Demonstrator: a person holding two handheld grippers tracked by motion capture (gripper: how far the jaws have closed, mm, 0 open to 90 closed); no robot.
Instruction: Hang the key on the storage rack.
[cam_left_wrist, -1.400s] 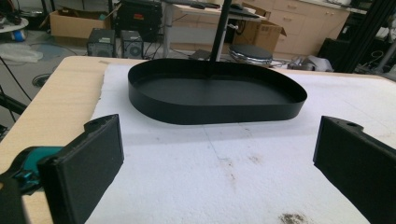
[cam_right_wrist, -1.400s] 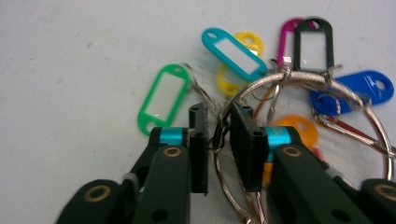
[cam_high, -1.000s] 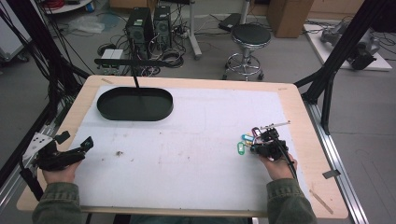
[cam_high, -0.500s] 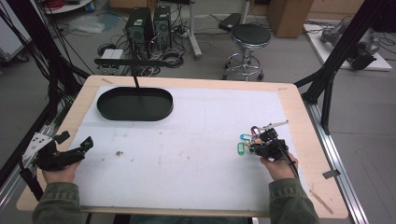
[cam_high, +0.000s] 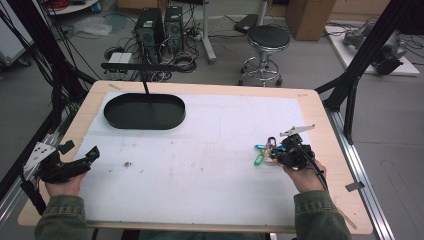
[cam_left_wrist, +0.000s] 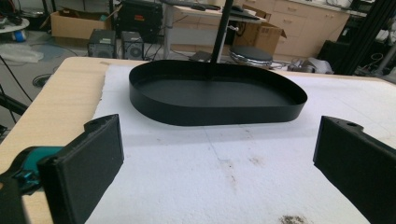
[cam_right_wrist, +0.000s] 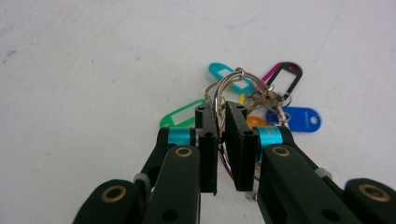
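Right tongs (cam_right_wrist: 223, 135) pinch the metal ring (cam_right_wrist: 224, 88) of a key-tag bunch (cam_high: 267, 150), jaws nearly pressed together on it; coloured tags hang at the near right of the tabletop (cam_high: 210, 90), over the white mat (cam_high: 200, 170). Left tongs (cam_left_wrist: 219, 163) spread wide, nothing between them, near left edge, facing the black oval tray (cam_high: 144, 111) at far left.

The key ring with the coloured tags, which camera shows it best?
The right gripper view: the key ring sits close up, pinched between the right gripper jaws, with teal, green, blue and black tags fanned out behind. The high view shows it only as a small coloured cluster at that gripper's tip.
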